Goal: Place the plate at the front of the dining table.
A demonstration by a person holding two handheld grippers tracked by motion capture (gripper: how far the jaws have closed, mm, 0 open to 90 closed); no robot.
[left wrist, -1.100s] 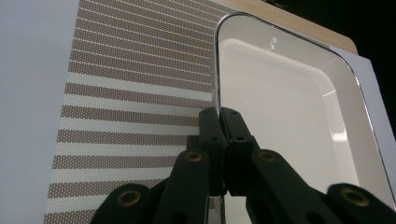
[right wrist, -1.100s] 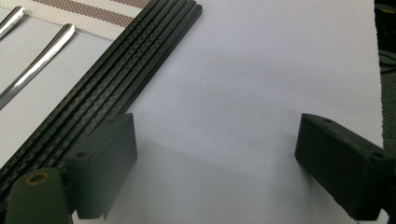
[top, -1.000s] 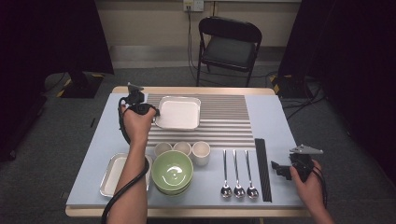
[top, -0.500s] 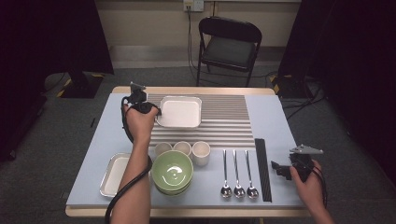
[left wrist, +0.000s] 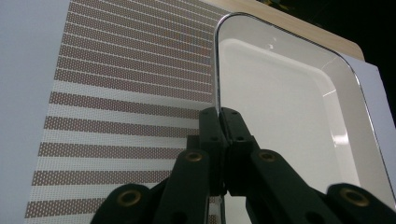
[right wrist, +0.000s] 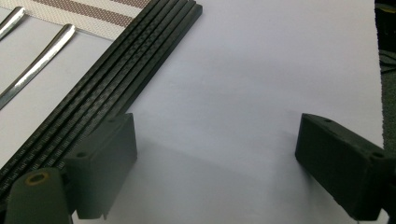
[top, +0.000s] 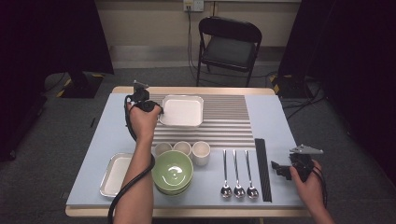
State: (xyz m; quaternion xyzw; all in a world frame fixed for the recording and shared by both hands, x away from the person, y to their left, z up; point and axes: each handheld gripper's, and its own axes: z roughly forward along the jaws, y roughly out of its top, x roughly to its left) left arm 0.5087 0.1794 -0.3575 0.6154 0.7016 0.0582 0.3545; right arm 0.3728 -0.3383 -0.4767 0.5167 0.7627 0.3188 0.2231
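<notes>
Steel tray [top: 182,111], shallow and white inside, sits at the far left of the striped placemat [top: 224,121]. My left gripper [top: 158,110] has its jaws pressed together on the tray's left rim; in the left gripper view the pads [left wrist: 223,122] pinch the thin edge [left wrist: 216,70] with no gap. I judge the step as grasp made, lift or drag not yet begun: the tray looks flat on the mat.

Right gripper [top: 279,169] rests near the right table edge, jaws spread wide, nothing between them, just right of the black chopsticks [right wrist: 107,93].

Next move, as I judge it: raise the tray level, since a single rim pinch may let it swing or slip. A second tray [top: 114,173] lies near left, beside the green bowls [top: 172,171].
</notes>
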